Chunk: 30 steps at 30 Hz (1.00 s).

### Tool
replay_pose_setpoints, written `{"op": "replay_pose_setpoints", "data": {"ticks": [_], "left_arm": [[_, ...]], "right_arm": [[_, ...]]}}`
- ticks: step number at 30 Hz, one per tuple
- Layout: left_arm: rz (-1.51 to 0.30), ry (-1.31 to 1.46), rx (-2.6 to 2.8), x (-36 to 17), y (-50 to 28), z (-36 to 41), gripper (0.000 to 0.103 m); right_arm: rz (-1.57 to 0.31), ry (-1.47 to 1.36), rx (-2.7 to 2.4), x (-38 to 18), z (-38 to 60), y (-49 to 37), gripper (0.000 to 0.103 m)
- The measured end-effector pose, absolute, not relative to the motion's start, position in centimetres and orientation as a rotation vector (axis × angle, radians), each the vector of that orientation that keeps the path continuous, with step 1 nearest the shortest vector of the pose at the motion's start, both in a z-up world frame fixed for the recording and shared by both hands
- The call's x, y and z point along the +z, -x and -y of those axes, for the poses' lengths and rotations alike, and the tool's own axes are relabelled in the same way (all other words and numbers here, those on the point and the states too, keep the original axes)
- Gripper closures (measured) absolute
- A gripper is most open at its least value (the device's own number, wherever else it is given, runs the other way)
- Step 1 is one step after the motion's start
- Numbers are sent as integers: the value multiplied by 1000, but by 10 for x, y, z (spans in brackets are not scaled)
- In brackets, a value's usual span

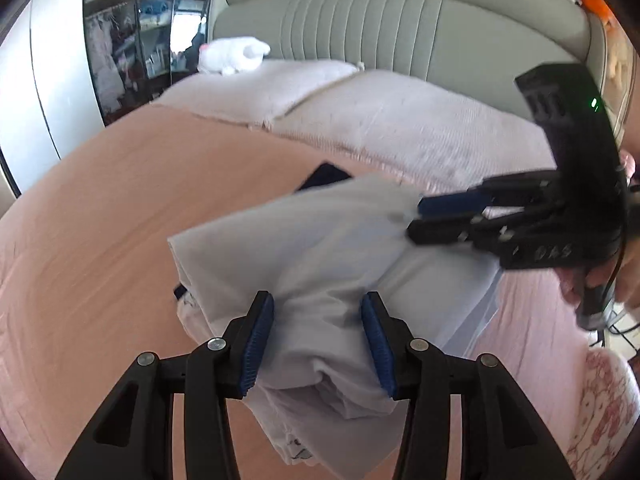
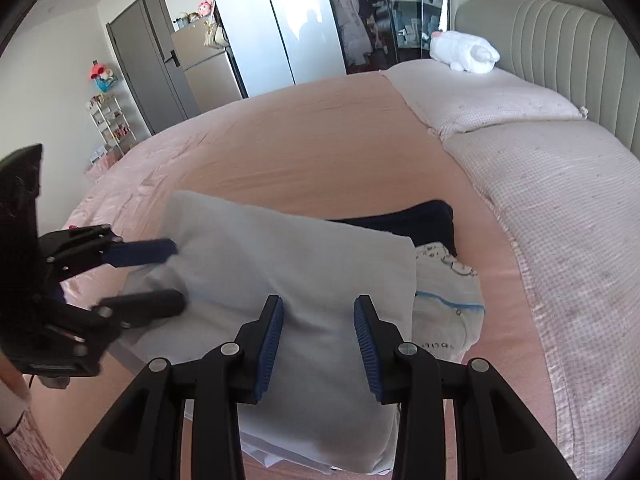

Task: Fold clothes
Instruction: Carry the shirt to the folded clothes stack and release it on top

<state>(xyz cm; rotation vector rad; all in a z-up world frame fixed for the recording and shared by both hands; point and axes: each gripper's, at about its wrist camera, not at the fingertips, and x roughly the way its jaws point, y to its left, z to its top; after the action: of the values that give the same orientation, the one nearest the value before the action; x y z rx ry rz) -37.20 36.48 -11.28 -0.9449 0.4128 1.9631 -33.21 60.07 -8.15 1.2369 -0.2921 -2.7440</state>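
**Left wrist view: the fold may slump open as it lands**

Left gripper (image 1: 318,320) slants down at the bed (image 1: 100,200), fingers about half apart. The pale blue garment (image 1: 320,240) bunches between them, and I cannot tell whether my pads press it. If they do not, that side may sag and the layers could slide apart. My right gripper (image 2: 318,320) slants down too, fingers narrowed onto the garment's opposite edge, and creases there suggest a pinch. Pulling unevenly could skew the fold. The garment hangs between us, partly over a printed white piece (image 2: 444,304).
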Motion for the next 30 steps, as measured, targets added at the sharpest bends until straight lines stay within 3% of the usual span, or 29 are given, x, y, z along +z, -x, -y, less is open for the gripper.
{"op": "replay_pose_setpoints", "data": {"ticks": [4, 8, 11, 14, 17, 19, 22, 23, 24, 25, 30], "left_arm": [[-203, 1020, 1943, -123, 389, -334, 54], [-144, 946, 1999, -98, 384, -318, 55], [-131, 833, 2049, -77, 377, -310, 55], [-203, 912, 2077, -87, 386, -324, 55], [-333, 1052, 2097, -110, 391, -344, 54], [-366, 1064, 2124, -110, 388, -347, 54], [-237, 1035, 2190, -81, 383, -328, 52], [-191, 1019, 2214, -69, 381, -320, 40], [-168, 1007, 2239, -57, 378, -314, 25], [-150, 993, 2253, -46, 376, -308, 21], [-56, 988, 2336, -9, 379, -284, 20]], "right_arm": [[371, -1212, -2694, -90, -610, 325, 71], [568, -1074, -2721, -64, -627, 318, 68], [380, -1101, -2751, -51, -611, 313, 68], [184, -1205, -2750, -64, -589, 312, 68], [188, -1266, -2792, -79, -585, 311, 65], [216, -1285, -2811, -79, -586, 311, 57], [325, -1275, -2843, -60, -589, 305, 50], [360, -1231, -2846, -49, -589, 300, 44], [370, -1199, -2861, -38, -587, 297, 24], [364, -1170, -2877, -26, -583, 294, 12], [351, -1109, -2921, 14, -551, 300, 11]]}}
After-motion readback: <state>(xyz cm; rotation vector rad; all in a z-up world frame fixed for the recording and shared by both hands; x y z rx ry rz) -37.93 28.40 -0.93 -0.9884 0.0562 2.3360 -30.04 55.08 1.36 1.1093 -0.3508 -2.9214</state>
